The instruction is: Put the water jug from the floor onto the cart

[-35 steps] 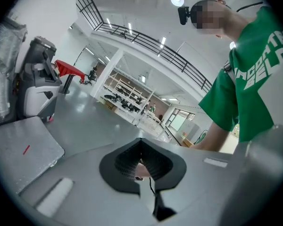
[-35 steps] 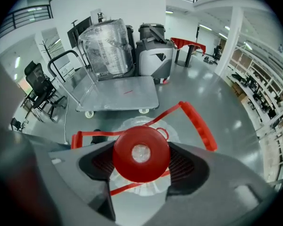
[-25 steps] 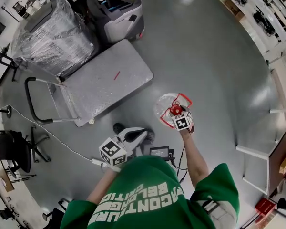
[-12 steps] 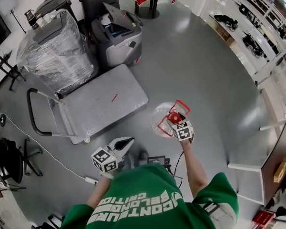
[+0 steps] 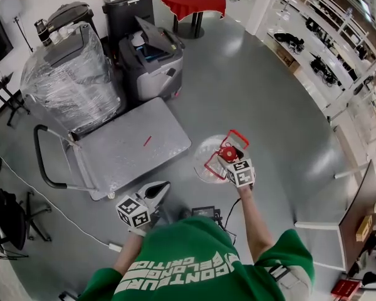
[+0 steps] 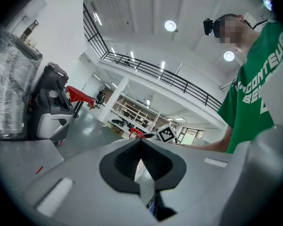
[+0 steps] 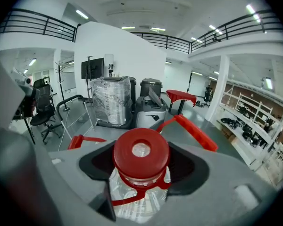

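Your right tongs [image 5: 229, 157] clamped around the red-capped neck of the water jug [image 5: 205, 162], jug near a corner of the cart [image 5: 128, 146], your left tongs [image 5: 158, 190] pressed together, empty.

Glossy grey floor [image 5: 269, 105] here, with a flat grey platform cart [image 5: 119, 158] parked on it, black loop handle [image 5: 41, 162] at one end. A small red stick [image 5: 147, 141] lies on the deck. A plastic-wrapped bulky unit [image 5: 69, 74] and a grey copier [image 5: 153, 61] stand just behind the cart, and a thin white cable [image 5: 50, 202] trails across the floor nearby.

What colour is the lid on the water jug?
Red. The lid of the water jug shows best in the right gripper view.
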`<control>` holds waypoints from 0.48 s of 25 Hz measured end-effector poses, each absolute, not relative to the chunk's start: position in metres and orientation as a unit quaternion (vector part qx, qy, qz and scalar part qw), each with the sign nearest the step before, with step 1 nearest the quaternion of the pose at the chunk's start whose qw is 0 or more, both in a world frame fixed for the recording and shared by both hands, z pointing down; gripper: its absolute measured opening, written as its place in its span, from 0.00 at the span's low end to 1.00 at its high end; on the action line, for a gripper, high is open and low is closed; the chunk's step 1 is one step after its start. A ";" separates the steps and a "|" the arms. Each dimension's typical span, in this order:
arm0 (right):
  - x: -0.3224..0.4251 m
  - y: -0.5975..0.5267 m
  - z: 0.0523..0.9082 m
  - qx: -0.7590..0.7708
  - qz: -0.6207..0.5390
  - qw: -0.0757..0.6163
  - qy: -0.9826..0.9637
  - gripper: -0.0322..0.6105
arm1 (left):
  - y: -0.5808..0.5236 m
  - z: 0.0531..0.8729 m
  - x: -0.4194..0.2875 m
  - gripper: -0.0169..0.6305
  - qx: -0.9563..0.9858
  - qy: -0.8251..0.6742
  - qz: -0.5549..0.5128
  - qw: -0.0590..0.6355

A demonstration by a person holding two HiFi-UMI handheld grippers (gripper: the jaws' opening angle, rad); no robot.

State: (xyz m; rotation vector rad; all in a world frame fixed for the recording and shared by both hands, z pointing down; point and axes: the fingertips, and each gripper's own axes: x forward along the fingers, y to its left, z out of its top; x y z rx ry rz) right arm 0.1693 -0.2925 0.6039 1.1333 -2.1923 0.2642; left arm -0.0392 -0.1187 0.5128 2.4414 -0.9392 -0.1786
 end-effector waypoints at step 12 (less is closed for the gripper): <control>0.124 -0.305 0.581 0.423 0.087 0.323 -0.842 0.52 | -0.133 0.517 -0.089 0.04 0.891 -0.360 -0.084 0.265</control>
